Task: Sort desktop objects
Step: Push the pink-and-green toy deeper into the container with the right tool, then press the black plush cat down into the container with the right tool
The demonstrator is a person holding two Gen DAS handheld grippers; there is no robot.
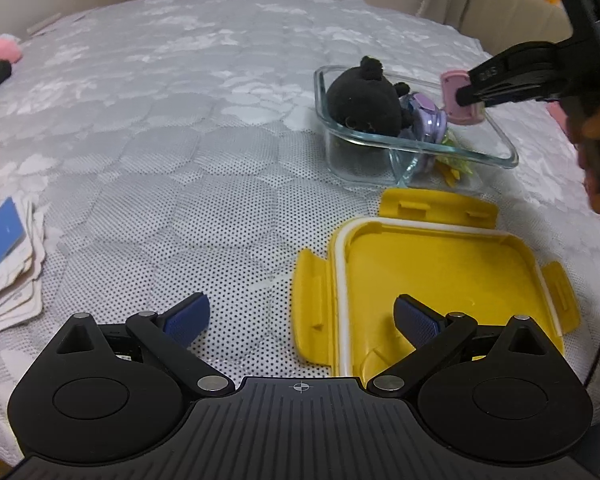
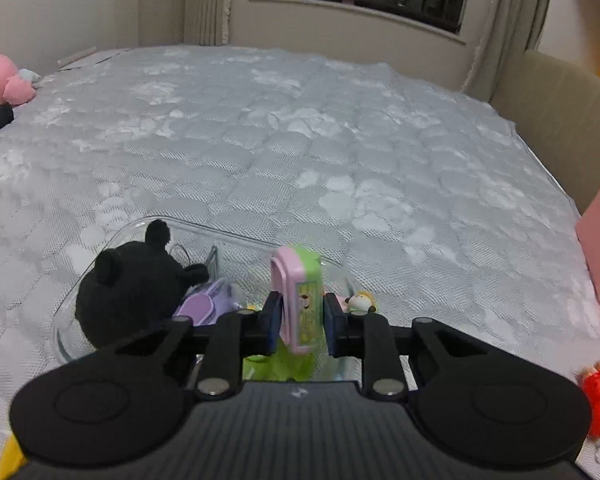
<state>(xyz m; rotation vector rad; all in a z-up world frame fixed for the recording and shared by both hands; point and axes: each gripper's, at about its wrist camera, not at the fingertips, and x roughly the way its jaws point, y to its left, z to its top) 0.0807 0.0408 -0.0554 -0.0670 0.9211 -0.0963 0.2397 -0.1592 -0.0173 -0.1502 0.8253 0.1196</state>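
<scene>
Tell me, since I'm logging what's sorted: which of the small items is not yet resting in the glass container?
The pink-and-green case: it is clamped in the right hand-held gripper above the glass container, while the black plush and purple toy lie inside.

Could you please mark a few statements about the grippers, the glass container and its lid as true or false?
1. The right gripper is shut on the pink and green case. True.
2. The left gripper holds the yellow lid. False: its jaws are open and grip nothing; the lid lies on the mattress.
3. The black plush toy sits inside the glass container. True.
4. The yellow lid is snapped onto the glass container. False: it lies beside the open container.
5. A stack of cards lies at the left edge of the left wrist view. True.
</scene>
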